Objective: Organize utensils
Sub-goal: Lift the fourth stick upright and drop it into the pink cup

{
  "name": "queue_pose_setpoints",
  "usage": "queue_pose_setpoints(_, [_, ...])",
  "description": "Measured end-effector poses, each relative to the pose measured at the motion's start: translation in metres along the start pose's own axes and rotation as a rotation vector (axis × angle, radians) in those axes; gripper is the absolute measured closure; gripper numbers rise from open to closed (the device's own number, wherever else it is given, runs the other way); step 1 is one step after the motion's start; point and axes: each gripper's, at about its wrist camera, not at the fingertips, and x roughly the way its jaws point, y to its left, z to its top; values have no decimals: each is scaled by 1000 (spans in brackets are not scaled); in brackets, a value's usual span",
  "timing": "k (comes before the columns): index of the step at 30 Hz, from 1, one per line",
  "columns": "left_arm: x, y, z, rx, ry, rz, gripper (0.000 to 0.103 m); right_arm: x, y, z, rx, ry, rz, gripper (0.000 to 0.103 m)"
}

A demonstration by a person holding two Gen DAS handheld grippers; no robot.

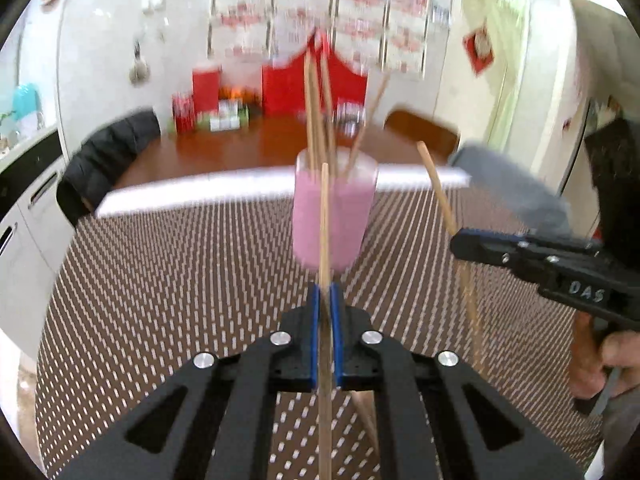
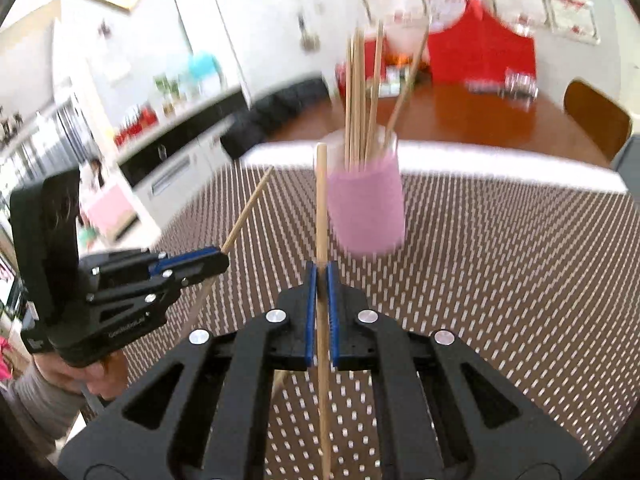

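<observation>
Hand-held gripper (image 1: 325, 300) pads around upright chopstick (image 1: 324, 216)

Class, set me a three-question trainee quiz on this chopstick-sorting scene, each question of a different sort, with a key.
1. True or false: the left gripper is shut on a wooden chopstick.
2. Where do the other chopsticks stand? A) pink cup B) red box C) drawer
3. Fill in: the right gripper holds one ____.

Key: 1 true; 2 A; 3 chopstick
</observation>
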Motion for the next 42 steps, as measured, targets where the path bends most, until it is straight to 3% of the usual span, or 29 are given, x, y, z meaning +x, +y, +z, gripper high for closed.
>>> queue_pose_setpoints(3, [-18, -7, 28, -13, -140, -17, 97, -16, 0, 18, 9, -85, 13, 97])
queue_pose_setpoints(7, [-27, -6, 61, -34, -253, -39, 97, -23, 3, 48, 11, -162, 16, 97])
queue_pose_setpoints(14, [-42, -8, 97, -46, -384, -53, 97, -35, 19, 71, -34, -220, 13, 97])
queue_pose_setpoints(20, [-65, -16, 107, -28, -504, -85, 97, -46, 29, 82, -55, -249, 9, 97])
queue_pose_setpoints(33, [-20, -22, 172, -44, -634, -123, 97, -49, 22, 162, -65, -333, -19, 97])
queue_pose_setpoints(42, [62, 4, 166, -97, -587, -123, 97, 10, -9, 176, -47, -260, -50, 97])
